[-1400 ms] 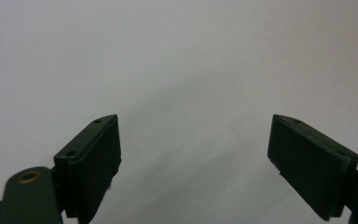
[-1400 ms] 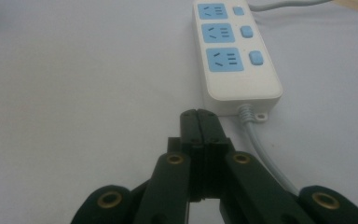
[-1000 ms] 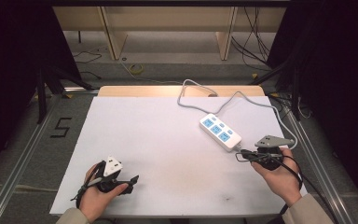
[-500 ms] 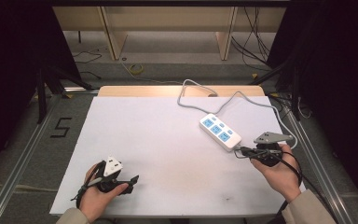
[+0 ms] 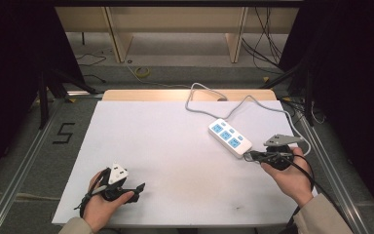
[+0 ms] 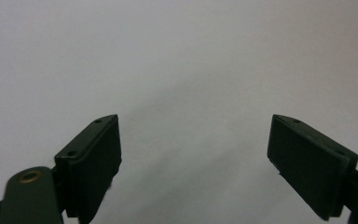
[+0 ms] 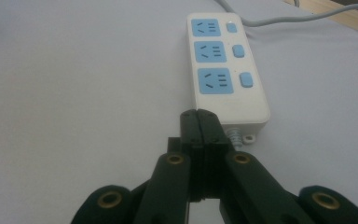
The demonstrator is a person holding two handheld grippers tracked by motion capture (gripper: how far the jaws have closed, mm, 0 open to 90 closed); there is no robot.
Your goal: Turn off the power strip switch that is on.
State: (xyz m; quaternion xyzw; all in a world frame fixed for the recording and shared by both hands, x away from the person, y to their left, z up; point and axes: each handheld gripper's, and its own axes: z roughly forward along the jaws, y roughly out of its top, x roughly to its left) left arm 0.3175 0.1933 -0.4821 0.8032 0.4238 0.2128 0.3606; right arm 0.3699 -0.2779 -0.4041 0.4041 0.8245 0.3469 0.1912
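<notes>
The right hand-held gripper (image 7: pixel 199 116), jaws pressed together on nothing, sits just beside the near end of the white power strip (image 7: pixel 225 65) on the tabletop (image 5: pixel 165 141). Pushing risks sliding the light strip away. The left hand-held gripper (image 6: pixel 193 154) rests spread apart.

glossy white plastic power strip (image 7: pixel 226 65), matt white table sheet (image 5: pixel 165 146), probably foam board, matt black tool (image 7: pixel 199 122)

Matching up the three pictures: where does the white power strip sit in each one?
High view: power strip right of centre, just beyond the right tool.
Left gripper view: not in it.
Right gripper view: upper centre, beyond the shut jaws.
Shared landmark: white table surface.
</notes>
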